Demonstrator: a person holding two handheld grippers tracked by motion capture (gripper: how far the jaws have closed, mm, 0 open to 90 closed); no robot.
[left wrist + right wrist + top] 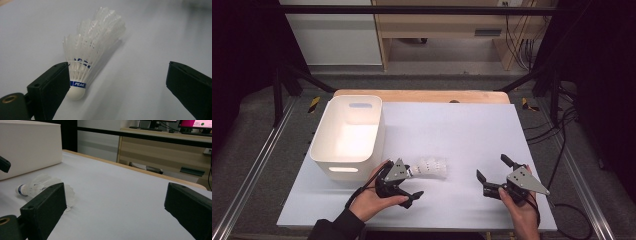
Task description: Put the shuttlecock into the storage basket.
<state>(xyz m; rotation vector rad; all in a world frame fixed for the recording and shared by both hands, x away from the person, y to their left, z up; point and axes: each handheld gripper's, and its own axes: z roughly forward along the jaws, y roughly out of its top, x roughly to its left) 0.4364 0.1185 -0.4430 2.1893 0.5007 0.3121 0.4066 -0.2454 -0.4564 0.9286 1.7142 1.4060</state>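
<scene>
The shuttlecocks point(432, 167) are found lying on their side on the white sheet point(462, 130), nested one in another, just right of the white bin point(348, 131) and well clear of its wall. The cork end is pointed toward the left gripper point(403, 186), which is held with its jaws wide apart; in the left gripper view the cork point(75, 93) is seen just beside one jaw, touching or nearly so, while the other jaw stands well away across bare sheet. Nothing is clamped. The right gripper point(492, 175) is held near the front edge of the sheet, well apart from the shuttlecocks, its jaws likewise spread and empty.

Risks are judged as follows. The stack sits off-centre in the jaw gap, so a closing stroke could push the cork sideways and roll it out rather than seize it. If the feather skirt is gripped instead of the cork, the feathers could be crushed or bent. A grip on the lowest cork alone could leave the nested shuttlecocks free to slide apart when lifted.

The bin is open-topped, with a slot handle in the near wall. Nothing is seen inside it in the high view.
</scene>
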